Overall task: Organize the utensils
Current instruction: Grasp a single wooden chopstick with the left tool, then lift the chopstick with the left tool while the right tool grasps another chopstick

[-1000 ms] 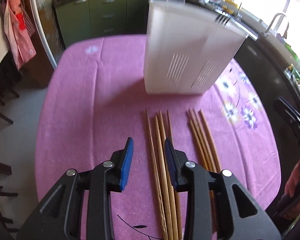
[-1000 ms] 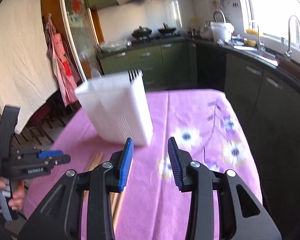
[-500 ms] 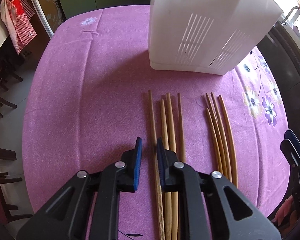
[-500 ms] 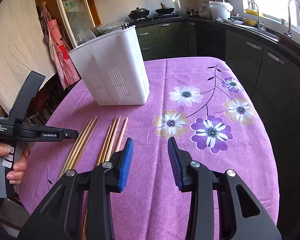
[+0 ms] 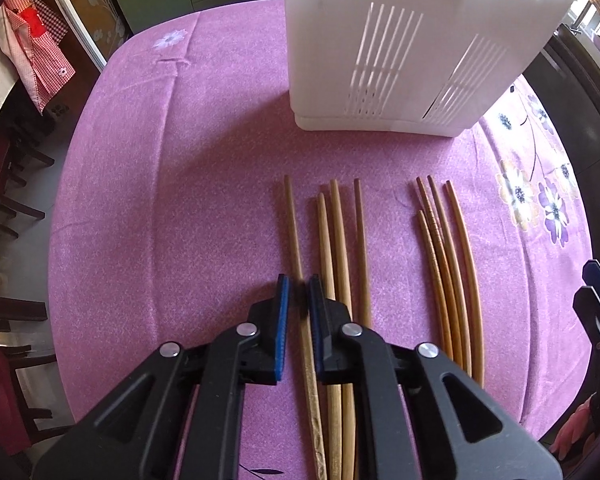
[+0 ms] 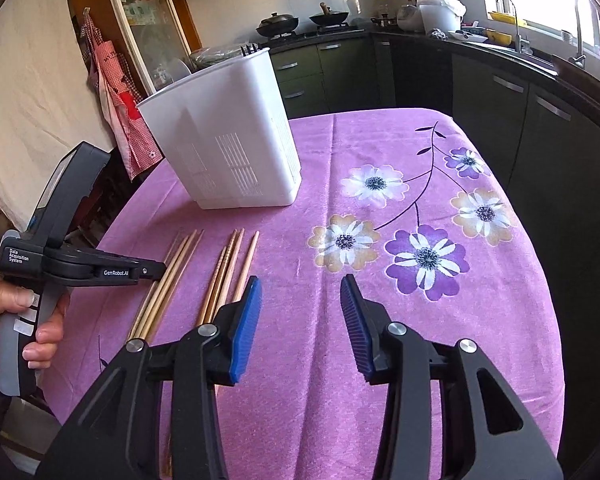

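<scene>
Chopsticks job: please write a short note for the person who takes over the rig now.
Left gripper: shut on the leftmost chopstick, which lies on the cloth.
Right gripper: its jaws are opening, nothing between them, above the cloth beside the darker chopsticks.
Holder: stands behind both bundles.
Done: no chopstick shows in the holder.
Left: move all eight chopsticks into it.

Black plastic left gripper (image 5: 299,284), blue ribbed jaws, silver pivot screws, white "GenRobot.AI" lettering, grey handle
</scene>
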{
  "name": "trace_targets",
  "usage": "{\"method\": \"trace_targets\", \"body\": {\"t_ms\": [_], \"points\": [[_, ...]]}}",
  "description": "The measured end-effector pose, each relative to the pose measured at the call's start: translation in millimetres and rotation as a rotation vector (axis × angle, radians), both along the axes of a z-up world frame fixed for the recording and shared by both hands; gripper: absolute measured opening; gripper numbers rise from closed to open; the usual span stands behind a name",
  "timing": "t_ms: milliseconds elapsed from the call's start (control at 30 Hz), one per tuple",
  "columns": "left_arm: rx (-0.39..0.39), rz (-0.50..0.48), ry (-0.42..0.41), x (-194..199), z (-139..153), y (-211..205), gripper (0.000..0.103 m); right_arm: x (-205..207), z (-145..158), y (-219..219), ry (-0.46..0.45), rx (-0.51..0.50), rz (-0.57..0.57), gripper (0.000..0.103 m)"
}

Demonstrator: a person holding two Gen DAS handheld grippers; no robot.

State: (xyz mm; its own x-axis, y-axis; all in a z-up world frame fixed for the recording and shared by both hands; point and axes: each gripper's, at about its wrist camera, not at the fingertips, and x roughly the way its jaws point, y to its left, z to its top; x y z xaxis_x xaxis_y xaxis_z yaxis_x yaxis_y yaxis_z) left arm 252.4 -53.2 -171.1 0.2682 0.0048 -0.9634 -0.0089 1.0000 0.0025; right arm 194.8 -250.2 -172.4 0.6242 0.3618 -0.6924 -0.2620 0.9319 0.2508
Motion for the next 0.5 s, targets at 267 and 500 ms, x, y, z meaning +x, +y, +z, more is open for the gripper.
{"method": "trace_targets", "body": {"t_ms": [267, 500], "points": [[-0.006, -0.013, -0.004, -1, 1, 0, 0.006, -3, 1, -1, 0.000, -0.002, -0.004, 0.042], [-0.038, -0.005, -0.075, -19, 22, 16, 0.006, -6, 4, -3, -0.006, -0.003, -0.014, 0.043]]}}
